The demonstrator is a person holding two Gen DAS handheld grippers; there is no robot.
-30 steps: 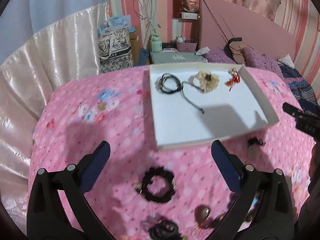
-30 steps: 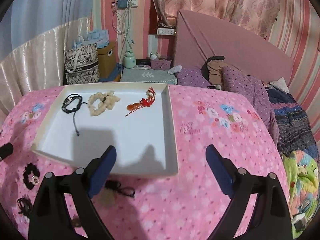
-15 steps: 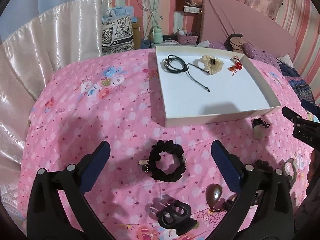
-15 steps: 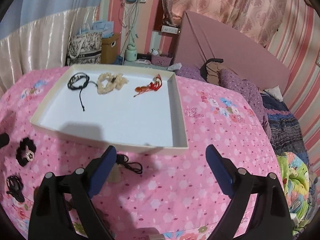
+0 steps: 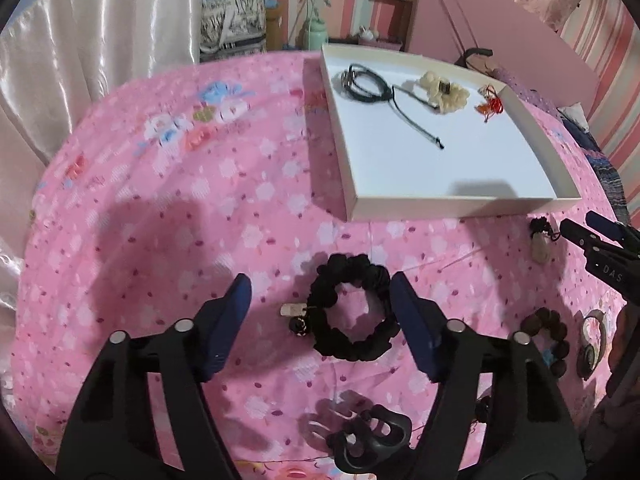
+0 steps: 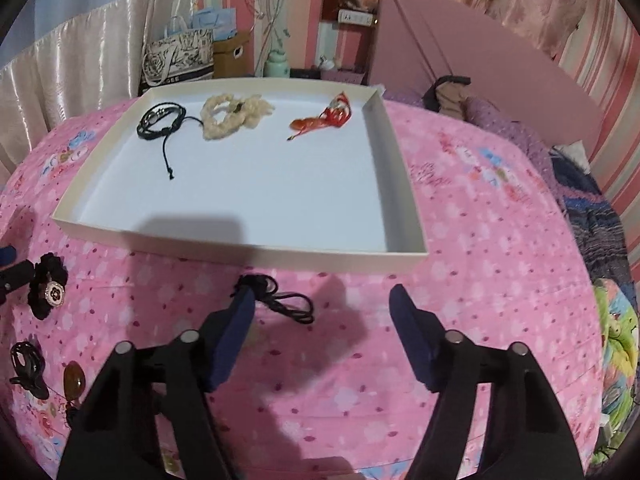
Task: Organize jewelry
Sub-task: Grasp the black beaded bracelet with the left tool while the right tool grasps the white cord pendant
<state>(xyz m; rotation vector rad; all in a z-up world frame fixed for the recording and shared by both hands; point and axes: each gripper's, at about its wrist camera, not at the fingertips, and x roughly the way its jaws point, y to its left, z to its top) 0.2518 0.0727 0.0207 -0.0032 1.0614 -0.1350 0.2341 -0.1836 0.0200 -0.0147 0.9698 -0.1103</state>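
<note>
Left gripper (image 5: 320, 304), jaws wide and empty, straddles black scrunchie (image 5: 351, 307) lying flat, near side of white tray (image 5: 460, 203).

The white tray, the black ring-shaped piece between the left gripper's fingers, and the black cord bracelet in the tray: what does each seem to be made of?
White tray: probably cardboard, matte; thin straight walls with folded corners.
Black scrunchie: apparently gathered fabric, soft and dull; puffy ruffles around the ring.
Black cord bracelet: looks like leather or waxed cord; thin coiled strands with a knotted tail, material uncertain.
</note>
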